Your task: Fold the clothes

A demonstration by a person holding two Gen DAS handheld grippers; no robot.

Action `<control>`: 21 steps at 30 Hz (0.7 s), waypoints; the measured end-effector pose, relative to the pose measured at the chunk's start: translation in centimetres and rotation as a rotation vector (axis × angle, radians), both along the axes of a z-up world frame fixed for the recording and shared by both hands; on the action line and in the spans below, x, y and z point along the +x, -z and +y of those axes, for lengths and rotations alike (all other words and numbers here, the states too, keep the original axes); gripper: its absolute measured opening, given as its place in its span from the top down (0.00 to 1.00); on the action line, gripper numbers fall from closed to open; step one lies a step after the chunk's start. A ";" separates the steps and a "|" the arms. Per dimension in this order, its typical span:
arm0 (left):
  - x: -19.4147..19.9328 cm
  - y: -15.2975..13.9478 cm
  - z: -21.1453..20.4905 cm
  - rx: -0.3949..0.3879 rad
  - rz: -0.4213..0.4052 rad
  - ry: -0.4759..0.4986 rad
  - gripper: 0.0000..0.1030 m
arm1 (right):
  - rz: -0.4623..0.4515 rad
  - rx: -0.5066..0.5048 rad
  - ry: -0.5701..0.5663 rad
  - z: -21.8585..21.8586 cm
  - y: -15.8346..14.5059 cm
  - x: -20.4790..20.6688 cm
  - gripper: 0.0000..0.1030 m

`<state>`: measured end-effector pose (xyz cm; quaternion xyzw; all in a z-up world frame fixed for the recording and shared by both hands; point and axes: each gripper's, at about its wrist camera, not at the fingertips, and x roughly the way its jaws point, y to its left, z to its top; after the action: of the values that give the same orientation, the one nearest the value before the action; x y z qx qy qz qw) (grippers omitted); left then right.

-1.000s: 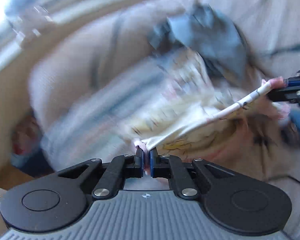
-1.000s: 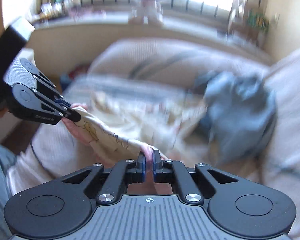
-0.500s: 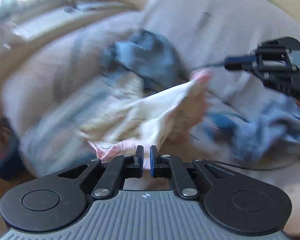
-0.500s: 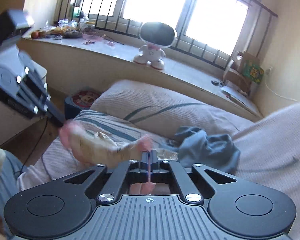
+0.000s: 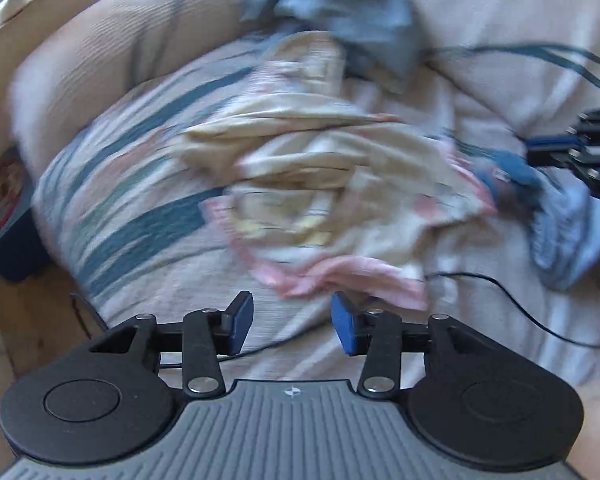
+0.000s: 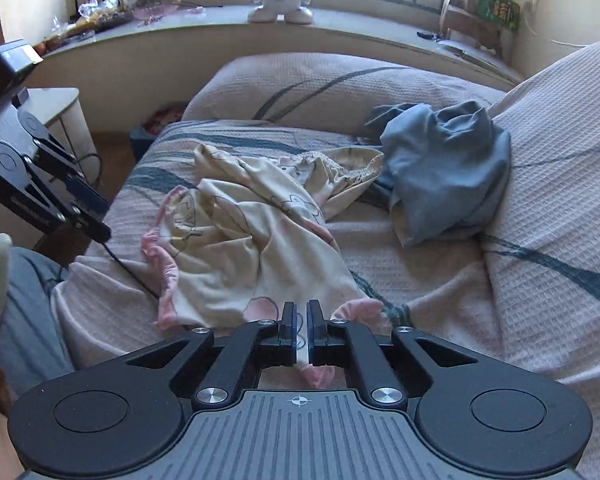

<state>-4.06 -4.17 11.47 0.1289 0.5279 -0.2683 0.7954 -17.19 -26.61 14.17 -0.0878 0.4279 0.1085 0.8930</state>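
Centrally, a crumpled cream garment (image 6: pixel 236 256) lies on the striped bed cover (image 6: pixel 420 280), its pink hem pinched by the right gripper (image 6: pixel 301 330), while the left gripper (image 5: pixel 292 324) hovers wide apart, empty.

cream, pink-edged garment (image 6: pixel 236 256) lies crumpled beside bunched blue-grey garment (image 6: pixel 444 172).
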 end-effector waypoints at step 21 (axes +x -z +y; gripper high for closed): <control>7.7 4.8 -0.3 -0.127 -0.027 -0.130 0.51 | 0.017 0.011 -0.005 5.5 7.7 22.5 0.64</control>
<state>3.62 -4.42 6.66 0.0474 0.5061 -0.2474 0.8249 5.26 -21.14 6.44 -0.0831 0.4345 0.1140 0.8896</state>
